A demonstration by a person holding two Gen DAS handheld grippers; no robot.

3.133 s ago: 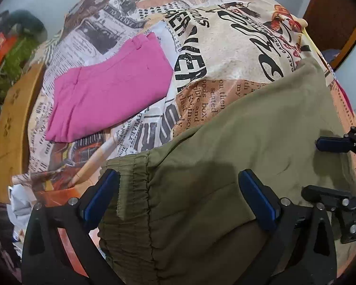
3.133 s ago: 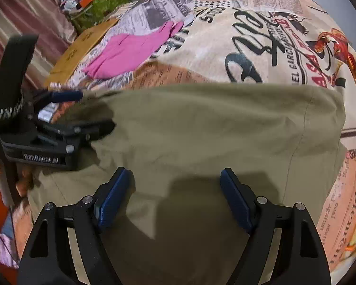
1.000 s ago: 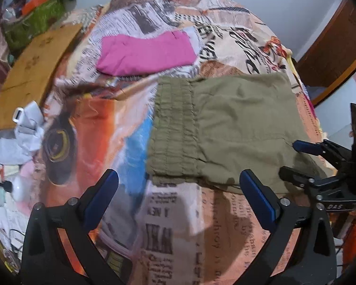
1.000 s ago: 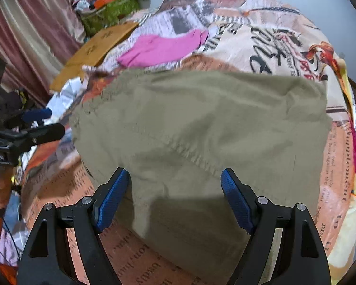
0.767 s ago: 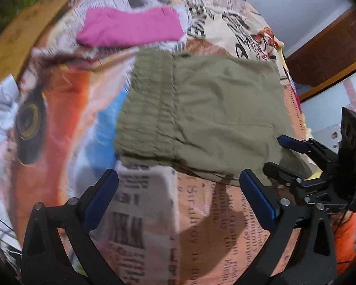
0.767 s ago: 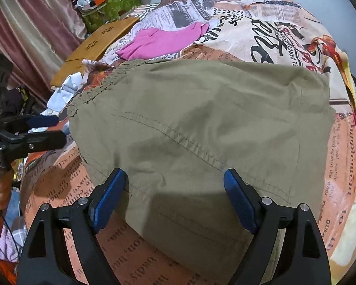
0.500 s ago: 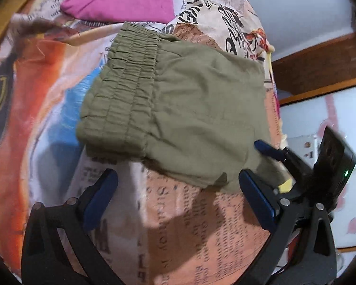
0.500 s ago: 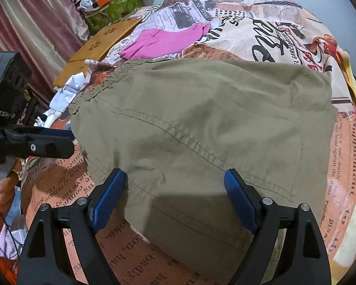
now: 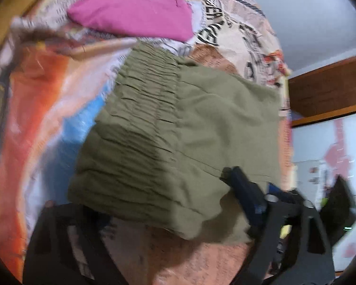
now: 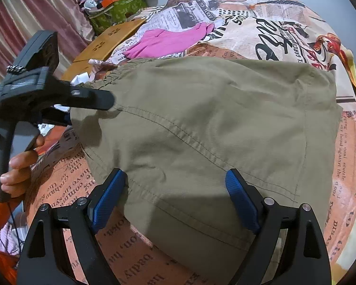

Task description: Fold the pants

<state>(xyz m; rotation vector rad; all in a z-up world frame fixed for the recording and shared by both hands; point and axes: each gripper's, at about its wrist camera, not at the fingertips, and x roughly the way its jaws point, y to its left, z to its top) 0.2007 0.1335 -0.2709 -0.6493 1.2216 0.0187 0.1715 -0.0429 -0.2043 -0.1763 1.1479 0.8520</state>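
The olive pants (image 9: 178, 128) lie folded on the newspaper-print bedspread (image 9: 237, 38), gathered waistband to the left. My left gripper (image 9: 142, 194) straddles their near waistband corner. Its jaws are closing with the cloth edge between them, and the view is blurred. In the right wrist view one finger of the left gripper (image 10: 87, 110) lies over the pants (image 10: 213, 118) and the other sits below the edge, with a gap still showing. My right gripper (image 10: 175, 197) stands open over the near hem, its blue pads (image 10: 242, 199) wide apart on either side of the cloth.
A folded pink garment (image 10: 168, 40) lies beyond the pants. A wooden board (image 10: 111, 38), a green bag (image 10: 116, 7) and striped curtains (image 10: 35, 11) are at the far left. A person's hand (image 10: 19, 166) holds the left gripper's handle. Wooden trim (image 9: 325, 87) stands at the right.
The left gripper has dropped and rolled in onto the pants' waistband corner, and its jaws have narrowed around the cloth edge. The right gripper has stayed over the hem.
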